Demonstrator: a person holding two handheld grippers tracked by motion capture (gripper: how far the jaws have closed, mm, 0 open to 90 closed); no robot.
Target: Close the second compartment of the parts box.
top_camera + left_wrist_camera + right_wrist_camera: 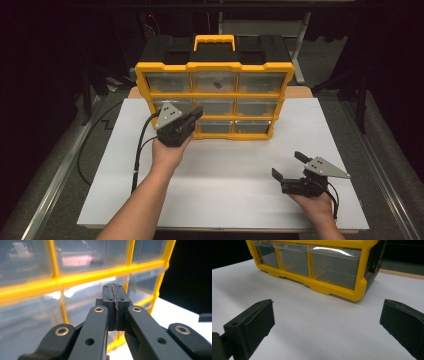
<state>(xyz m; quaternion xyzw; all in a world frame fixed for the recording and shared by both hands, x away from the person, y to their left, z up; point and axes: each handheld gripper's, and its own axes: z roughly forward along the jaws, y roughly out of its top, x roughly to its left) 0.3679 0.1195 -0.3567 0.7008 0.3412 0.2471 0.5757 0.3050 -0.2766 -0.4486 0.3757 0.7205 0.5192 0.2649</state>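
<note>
- The yellow plastic organiser cabinet with nine clear drawers and a carry handle stands upright at the far middle of the table, its drawer fronts facing the person; all nine drawers look pushed in.
- The white rectangular board covering the table is bare in front of the cabinet, and its pale wooden edge peeps out at the far corners. The room around it is dark, with black frames and grey floor on both sides.
- The left gripper is held up against the lower left part of the cabinet. In the left gripper view its two black jaws are pressed flat together with nothing between them, the tip just short of a clear drawer front in the middle row.
- The right gripper rests low on the board, well apart from the cabinet, with its jaws spread wide and empty.
- Judging by the pose, the step is getting at a drawer (probably the left or centre one). It would go best with the closed tip hooking the drawer's lip squarely and pulling straight, so the light cabinet does not slide or tip; the idle right gripper could steady the frame.
</note>
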